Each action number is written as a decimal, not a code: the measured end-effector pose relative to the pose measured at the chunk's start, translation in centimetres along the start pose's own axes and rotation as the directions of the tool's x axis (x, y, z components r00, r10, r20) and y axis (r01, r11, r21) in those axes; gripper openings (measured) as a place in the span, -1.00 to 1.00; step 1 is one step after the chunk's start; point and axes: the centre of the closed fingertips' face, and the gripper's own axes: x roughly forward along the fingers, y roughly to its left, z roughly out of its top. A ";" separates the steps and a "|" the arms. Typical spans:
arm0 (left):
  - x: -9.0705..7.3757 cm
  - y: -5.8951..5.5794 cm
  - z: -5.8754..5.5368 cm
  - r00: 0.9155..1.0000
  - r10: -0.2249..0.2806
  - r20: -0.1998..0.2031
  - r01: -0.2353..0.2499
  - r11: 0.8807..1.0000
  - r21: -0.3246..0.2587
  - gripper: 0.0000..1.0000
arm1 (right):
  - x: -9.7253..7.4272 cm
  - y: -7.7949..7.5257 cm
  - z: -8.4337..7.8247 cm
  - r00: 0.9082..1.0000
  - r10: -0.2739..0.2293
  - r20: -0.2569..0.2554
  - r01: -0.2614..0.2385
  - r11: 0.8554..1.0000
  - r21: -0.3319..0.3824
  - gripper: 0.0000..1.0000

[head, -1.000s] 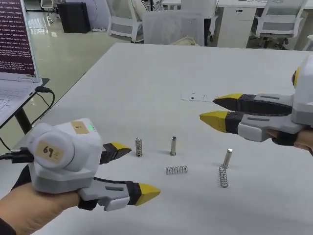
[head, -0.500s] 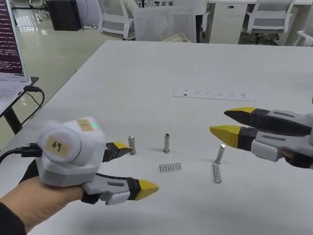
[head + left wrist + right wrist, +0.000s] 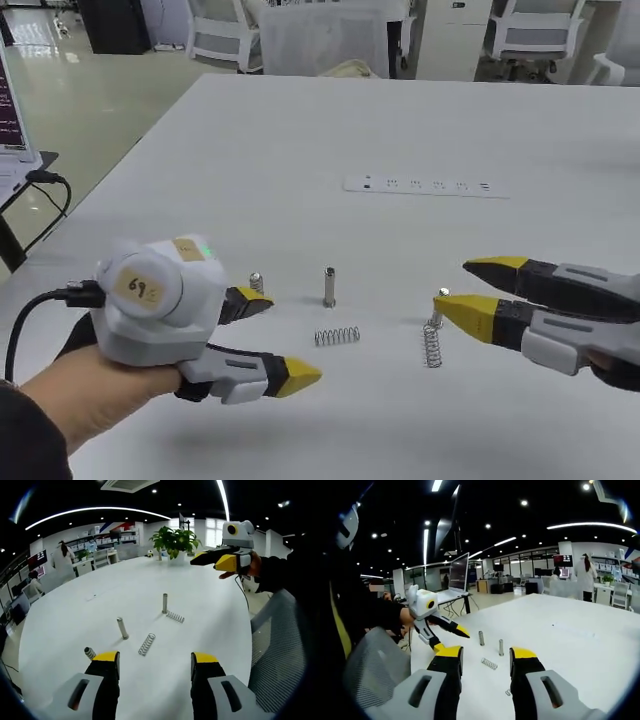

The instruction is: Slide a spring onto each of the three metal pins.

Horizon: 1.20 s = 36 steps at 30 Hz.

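Note:
Three metal pins stand in a row on the white table [image 3: 300,150]. The left pin [image 3: 256,283] wears a spring. The middle pin [image 3: 329,286] and the right pin [image 3: 438,306] are bare. One loose spring [image 3: 337,336] lies in front of the middle pin, and a second spring [image 3: 431,346] lies by the right pin. My left gripper [image 3: 275,338] is open, its far tip just beside the left pin. My right gripper [image 3: 470,285] is open, its near tip beside the right pin. The left gripper view shows the pins [image 3: 122,628] and springs [image 3: 146,644] ahead of the open left gripper [image 3: 155,662].
A white power strip [image 3: 427,186] lies flat on the table behind the pins. A black cable [image 3: 40,310] trails from the left gripper. Office chairs [image 3: 320,35] stand past the far table edge, and a laptop [image 3: 8,110] sits at the far left.
My right gripper has come down and nearer, from above the power strip to just beside the right pin. The left gripper has edged closer to the left pin. The head camera has tilted.

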 end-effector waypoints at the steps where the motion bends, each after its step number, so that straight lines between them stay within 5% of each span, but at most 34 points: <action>1: 0.3 0.0 0.0 1.000 -0.005 -0.001 0.005 1.000 0.001 0.04 | -0.1 0.0 -0.2 1.000 -0.002 0.000 0.002 1.000 0.011 -0.29; 13: 3.1 0.3 -0.6 0.999 -0.046 0.000 0.046 0.999 0.020 -0.08 | -0.1 -0.3 -0.7 1.000 -0.016 -0.007 0.017 0.999 0.036 -0.28; 36: 6.6 1.8 -2.7 0.999 -0.037 -0.032 0.038 0.999 0.024 -0.59 | -0.2 -0.8 -1.6 0.999 -0.039 -0.026 0.040 0.997 0.061 -0.28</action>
